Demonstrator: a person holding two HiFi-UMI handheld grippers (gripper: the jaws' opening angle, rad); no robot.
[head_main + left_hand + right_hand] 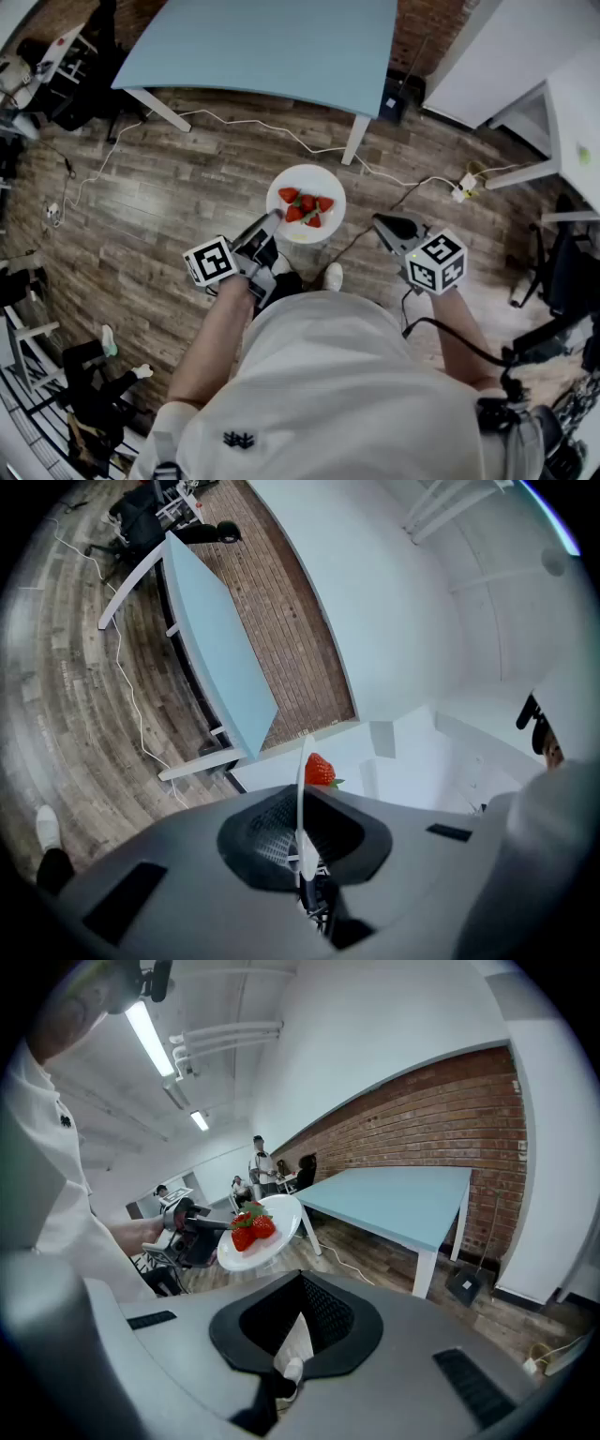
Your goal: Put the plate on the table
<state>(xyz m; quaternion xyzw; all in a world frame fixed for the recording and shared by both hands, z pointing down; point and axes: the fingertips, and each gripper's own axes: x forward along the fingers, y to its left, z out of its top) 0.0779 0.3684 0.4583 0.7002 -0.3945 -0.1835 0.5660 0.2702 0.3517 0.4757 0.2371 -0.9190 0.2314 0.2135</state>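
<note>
A white plate [307, 204] with several strawberries [306, 208] on it hangs level over the wooden floor, in front of the light blue table [272, 42]. My left gripper [267, 230] is shut on the plate's near left rim. In the left gripper view the plate [301, 799] shows edge-on between the jaws of the left gripper [302, 850], with one strawberry [319, 771] beyond. My right gripper [386, 225] is shut and empty, to the right of the plate and apart from it. The right gripper view shows the right gripper [292, 1354], the plate [272, 1237] and the blue table [403, 1199].
A white cable [281, 131] trails across the floor under the blue table, whose white leg [356, 141] stands just beyond the plate. A white desk [525, 56] is at the upper right. Chairs and clutter [56, 66] stand at the left.
</note>
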